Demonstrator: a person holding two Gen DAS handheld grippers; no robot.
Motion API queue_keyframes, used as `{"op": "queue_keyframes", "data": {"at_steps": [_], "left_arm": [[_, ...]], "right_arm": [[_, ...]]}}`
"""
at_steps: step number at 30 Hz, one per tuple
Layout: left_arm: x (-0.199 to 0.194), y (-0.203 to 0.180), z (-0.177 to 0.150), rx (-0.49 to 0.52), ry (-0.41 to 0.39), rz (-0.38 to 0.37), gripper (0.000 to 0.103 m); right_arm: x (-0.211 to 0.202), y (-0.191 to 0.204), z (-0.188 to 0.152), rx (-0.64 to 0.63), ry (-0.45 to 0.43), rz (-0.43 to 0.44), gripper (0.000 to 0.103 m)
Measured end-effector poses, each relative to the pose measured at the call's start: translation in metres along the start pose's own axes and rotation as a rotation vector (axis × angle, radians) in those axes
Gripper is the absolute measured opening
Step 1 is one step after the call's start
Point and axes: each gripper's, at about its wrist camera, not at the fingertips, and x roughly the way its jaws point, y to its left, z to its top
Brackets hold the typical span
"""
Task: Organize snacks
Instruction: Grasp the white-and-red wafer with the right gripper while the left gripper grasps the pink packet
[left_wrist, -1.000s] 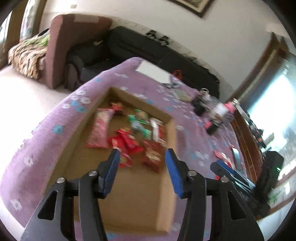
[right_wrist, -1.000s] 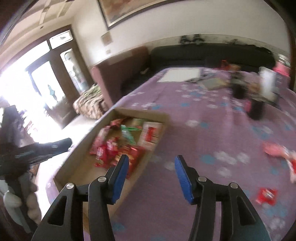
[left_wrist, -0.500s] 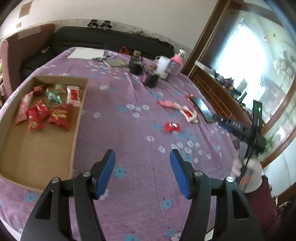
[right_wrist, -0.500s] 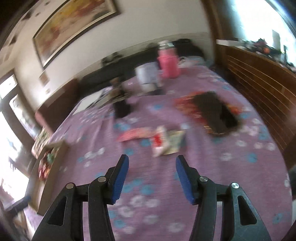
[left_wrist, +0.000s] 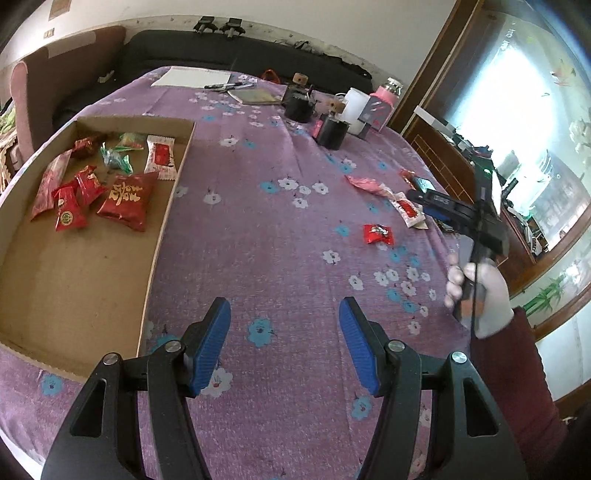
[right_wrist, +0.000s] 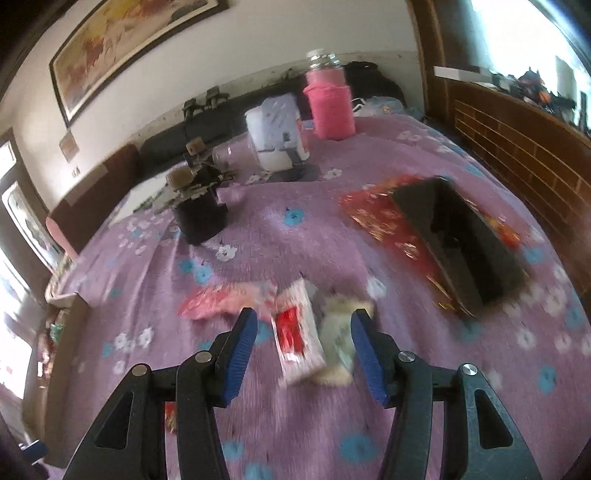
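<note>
A cardboard tray (left_wrist: 168, 206) on the purple flowered cloth holds several snack packets, among them a big red one (left_wrist: 127, 199). Loose snacks lie to the right: a small red packet (left_wrist: 377, 234), a white-and-red packet (left_wrist: 410, 213) (right_wrist: 297, 334) and a pink packet (left_wrist: 365, 183) (right_wrist: 225, 301). My left gripper (left_wrist: 284, 334) is open and empty above bare cloth. My right gripper (right_wrist: 301, 349) is open, its jaws on either side of the white-and-red packet and a pale packet (right_wrist: 341, 339). It also shows in the left wrist view (left_wrist: 439, 203).
Two black jars (left_wrist: 330, 133) (right_wrist: 199, 214), a white jug (right_wrist: 275, 134) and a pink bottle (right_wrist: 330, 105) stand at the far side. A black box (right_wrist: 461, 243) lies on a red packet (right_wrist: 384, 218) at right. Paper and pens (left_wrist: 192, 78) lie at the back.
Both grippers have swung from the tray to the right side of the table. The right gripper has come down close over the white-and-red packet. Both have stayed open.
</note>
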Motion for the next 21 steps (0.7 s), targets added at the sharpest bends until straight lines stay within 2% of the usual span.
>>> {"op": "queue_keyframes", "data": {"at_steps": [3,4,5,6,8,12,15,18,21], "left_arm": [[0.004,-0.003,0.006,0.008,0.011,-0.015,0.060],[0.005,-0.006,0.010,0.017,0.012,-0.018,0.060],[0.007,-0.011,0.014,0.030,0.012,-0.019,0.060],[0.009,-0.014,0.018,0.040,0.013,-0.020,0.060],[0.015,-0.024,0.026,0.065,0.024,-0.029,0.060],[0.034,-0.050,0.047,0.126,0.043,-0.031,0.060],[0.057,-0.071,0.069,0.179,0.046,-0.048,0.060],[0.090,-0.095,0.092,0.281,0.037,-0.051,0.060],[0.129,-0.123,0.117,0.423,0.038,-0.056,0.060]], "right_arm": [[0.018,0.008,0.001,-0.040,0.012,-0.013,0.055],[0.020,0.011,0.000,-0.055,0.021,-0.009,0.047],[0.023,0.015,-0.001,-0.073,0.042,0.003,0.030],[0.024,0.018,-0.004,-0.091,0.057,0.004,0.023],[0.023,0.021,-0.009,-0.100,0.068,0.030,0.017],[0.010,0.019,-0.019,-0.065,0.120,0.120,0.014],[-0.004,0.011,-0.032,-0.039,0.147,0.146,0.014],[-0.010,-0.001,-0.040,0.003,0.155,0.178,0.015],[-0.009,-0.016,-0.042,0.074,0.163,0.213,0.017]]}}
